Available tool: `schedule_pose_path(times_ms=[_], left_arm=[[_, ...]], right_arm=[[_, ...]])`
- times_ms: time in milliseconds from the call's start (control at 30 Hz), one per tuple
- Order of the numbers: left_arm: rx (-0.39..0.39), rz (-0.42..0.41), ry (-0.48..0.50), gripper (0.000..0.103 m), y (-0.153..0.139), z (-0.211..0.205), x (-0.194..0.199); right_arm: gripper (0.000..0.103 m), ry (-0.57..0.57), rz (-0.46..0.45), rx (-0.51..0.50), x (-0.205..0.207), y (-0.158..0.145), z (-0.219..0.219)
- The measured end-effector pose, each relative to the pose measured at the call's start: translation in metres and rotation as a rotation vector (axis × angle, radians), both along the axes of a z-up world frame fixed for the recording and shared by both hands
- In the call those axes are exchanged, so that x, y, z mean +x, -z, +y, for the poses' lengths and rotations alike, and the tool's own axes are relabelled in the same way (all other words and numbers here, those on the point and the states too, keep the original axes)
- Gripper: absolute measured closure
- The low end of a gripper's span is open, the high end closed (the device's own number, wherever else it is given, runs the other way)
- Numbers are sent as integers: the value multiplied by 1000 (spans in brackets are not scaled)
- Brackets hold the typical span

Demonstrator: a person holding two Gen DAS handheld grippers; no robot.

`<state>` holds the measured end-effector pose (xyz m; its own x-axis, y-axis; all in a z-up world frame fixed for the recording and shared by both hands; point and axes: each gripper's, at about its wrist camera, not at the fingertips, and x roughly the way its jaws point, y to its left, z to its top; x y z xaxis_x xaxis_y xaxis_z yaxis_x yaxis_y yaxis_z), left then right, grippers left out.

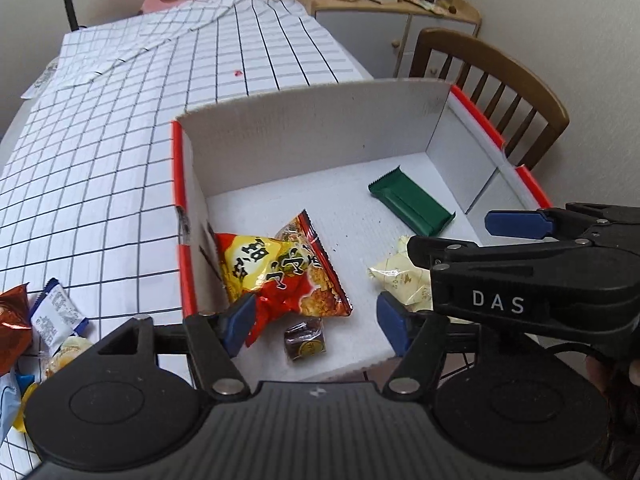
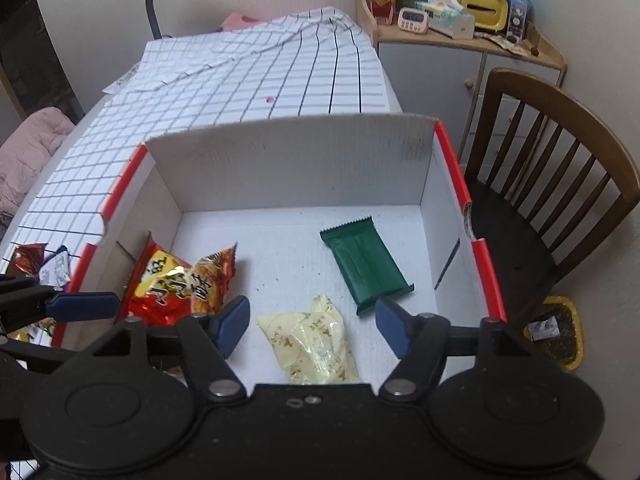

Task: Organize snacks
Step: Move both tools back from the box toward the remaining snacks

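- My left claw (image 1: 316, 320) hangs over the near edge of the white box (image 1: 304, 132), its blue pads spread apart with nothing between them.
- My right claw (image 2: 314, 324) is also spread wide and empty, poised above the pale yellow packet (image 2: 312, 340) on the box floor.
- Inside the box I see the red snack bag (image 1: 280, 272) leaning against the left wall, a small brown wrapped sweet (image 1: 305, 340) just beside its near corner, and the green bar (image 1: 412, 204) lying flat toward the right wall, apart from the rest.
- More wrapped snacks (image 1: 48, 320) lie on the checked counter (image 1: 120, 140) outside the box's left wall.
- A wooden chair (image 2: 560, 200) stands to the right of the box.
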<state>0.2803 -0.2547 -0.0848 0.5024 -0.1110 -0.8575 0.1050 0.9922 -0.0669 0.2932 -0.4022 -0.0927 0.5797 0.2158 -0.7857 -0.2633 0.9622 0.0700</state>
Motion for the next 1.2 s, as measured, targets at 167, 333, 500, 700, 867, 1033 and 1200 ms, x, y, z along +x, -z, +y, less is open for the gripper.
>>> schedule_pose_path(times_ms=[167,333,500,700,867,1033,1200], left_arm=[[-28,-52,-8,34,-17,11,-19],[-48,-100,-21,30,-33,27,-39],[-50,-152,-21,30,-47,48,-57],[-72,-192,-40,23,-61,86,-79],[-67,-217,-60,21,-64,123,-96],[-61,-235,-87,10,-64,162,-112],[-74,-225,-149,6,-57,209,-124]], right_arm=[[23,-27,-54,16,-17,-20,7],[17,-36,-123,21,-37,-41,17],[12,-26,-165,50,-57,-58,29],[9,-42,-201,100,-80,-73,51],[0,-60,-225,128,-97,-78,80],[0,-91,-232,142,-108,-77,110],[0,-137,-217,122,-113,-65,146]])
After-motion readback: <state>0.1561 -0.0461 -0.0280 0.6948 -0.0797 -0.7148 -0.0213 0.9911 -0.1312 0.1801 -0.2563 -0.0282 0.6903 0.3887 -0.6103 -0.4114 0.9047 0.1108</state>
